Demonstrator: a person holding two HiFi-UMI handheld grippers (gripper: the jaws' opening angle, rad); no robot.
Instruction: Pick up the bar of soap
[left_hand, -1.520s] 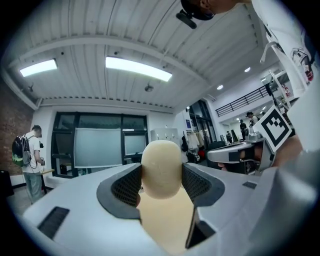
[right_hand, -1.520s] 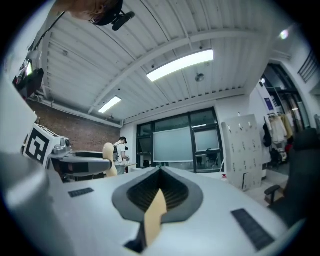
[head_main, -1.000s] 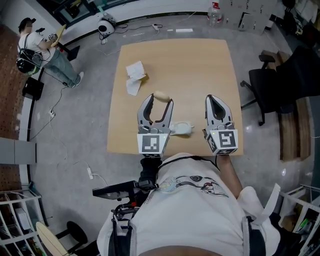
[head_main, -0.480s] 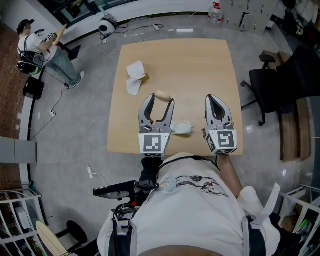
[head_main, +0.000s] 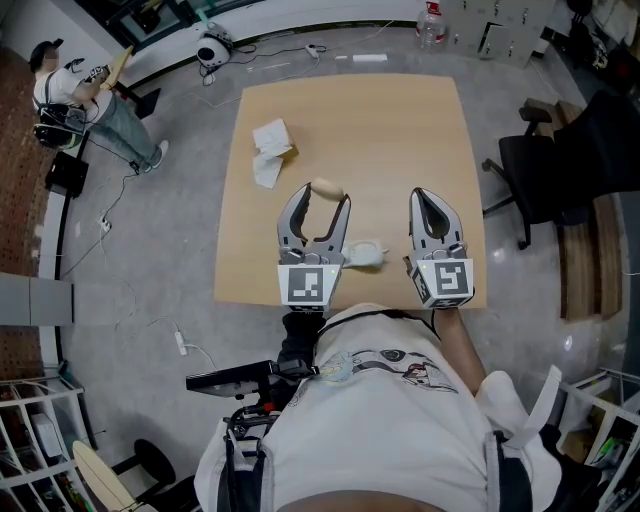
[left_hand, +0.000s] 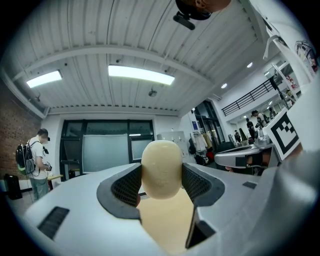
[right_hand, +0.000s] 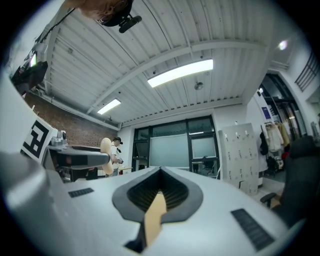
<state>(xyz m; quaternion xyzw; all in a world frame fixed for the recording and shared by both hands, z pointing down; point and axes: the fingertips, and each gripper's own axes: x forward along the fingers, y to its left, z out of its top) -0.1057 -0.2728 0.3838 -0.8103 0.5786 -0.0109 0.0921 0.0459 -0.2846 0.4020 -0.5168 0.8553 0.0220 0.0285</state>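
The cream oval bar of soap (head_main: 325, 189) (left_hand: 161, 169) is clamped between the ribbed pads of my left gripper (head_main: 322, 198) (left_hand: 161, 181), lifted off the wooden table (head_main: 400, 130). In the right gripper view the soap (right_hand: 105, 155) shows at the left, at the tip of the left gripper. My right gripper (head_main: 431, 203) (right_hand: 161, 186) hangs to the right of it, jaws shut together with nothing between them.
A white soap dish (head_main: 364, 254) lies near the table's front edge between the grippers. Crumpled white paper (head_main: 268, 152) sits at the table's left. A black office chair (head_main: 545, 170) stands to the right. A person (head_main: 80, 100) stands at the far left.
My left gripper has risen slightly with the soap in it and drifted a little to the right. The right gripper has stayed put.
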